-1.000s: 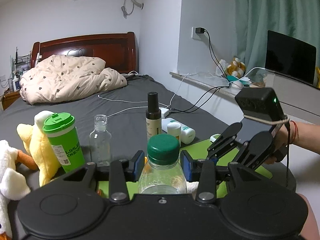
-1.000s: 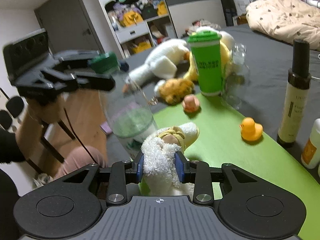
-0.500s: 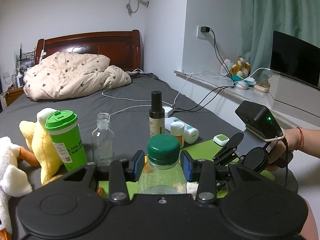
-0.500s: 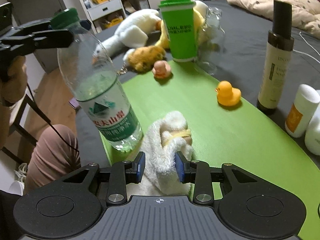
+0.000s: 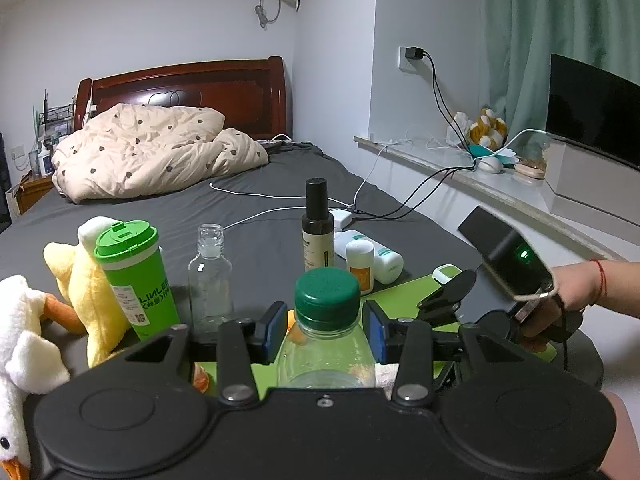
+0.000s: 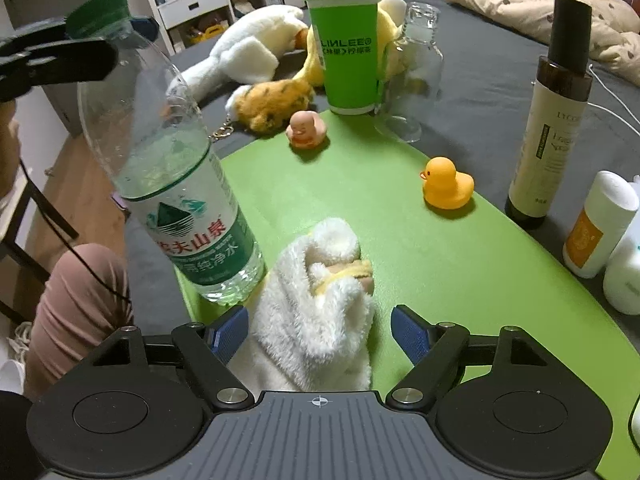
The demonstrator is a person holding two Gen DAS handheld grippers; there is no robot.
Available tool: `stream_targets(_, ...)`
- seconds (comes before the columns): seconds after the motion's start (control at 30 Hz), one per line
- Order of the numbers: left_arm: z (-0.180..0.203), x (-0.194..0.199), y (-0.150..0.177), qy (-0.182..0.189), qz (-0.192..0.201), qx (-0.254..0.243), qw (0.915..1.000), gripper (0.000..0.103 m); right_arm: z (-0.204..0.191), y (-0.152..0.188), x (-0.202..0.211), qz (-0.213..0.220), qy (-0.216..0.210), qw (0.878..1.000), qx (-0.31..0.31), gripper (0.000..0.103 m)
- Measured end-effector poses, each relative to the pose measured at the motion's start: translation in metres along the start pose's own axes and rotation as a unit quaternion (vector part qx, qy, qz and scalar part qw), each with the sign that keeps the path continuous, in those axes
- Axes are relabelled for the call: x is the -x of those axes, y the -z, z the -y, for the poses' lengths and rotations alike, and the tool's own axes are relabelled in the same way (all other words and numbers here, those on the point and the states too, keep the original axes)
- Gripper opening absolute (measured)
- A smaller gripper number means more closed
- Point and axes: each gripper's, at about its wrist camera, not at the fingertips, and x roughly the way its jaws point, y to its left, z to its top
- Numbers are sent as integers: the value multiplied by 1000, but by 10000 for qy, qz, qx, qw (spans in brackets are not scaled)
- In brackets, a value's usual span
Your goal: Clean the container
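On the green mat point(image 6: 420, 248), the left gripper point(image 5: 326, 330) clamps the clear green-capped plastic water bottle point(image 6: 172, 168) at its neck. Right gripper point(image 6: 320, 330) stands spread around the fluffy white cloth point(image 6: 316, 300), gripping nothing; whether wiping is finished or pending, I cannot judge.

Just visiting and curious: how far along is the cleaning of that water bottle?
Done: nothing shows as finished. In hand: the left tongs grip the water bottle at its neck, tilted, base on the green mat. The right tongs stand open around the white cloth lying beside it. Left: probably gripping the cloth and wiping.
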Motion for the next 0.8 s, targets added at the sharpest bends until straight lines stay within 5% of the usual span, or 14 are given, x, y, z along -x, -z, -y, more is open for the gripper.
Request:
stream_targets(0.33, -9, 1, 0, 54, -25, 149, 9999, 41, -6, -1, -22, -62, 327, 9994, 129, 78)
stream_targets(0.43, -9, 1, 0, 45, -23, 141, 9999, 41, -3, 2, -23, -30, 265, 9996, -48, 53)
stream_targets(0.8, -7, 2, 0, -122, -28, 248, 9996, 41, 8, 11, 4, 316, 69, 9971, -694, 41)
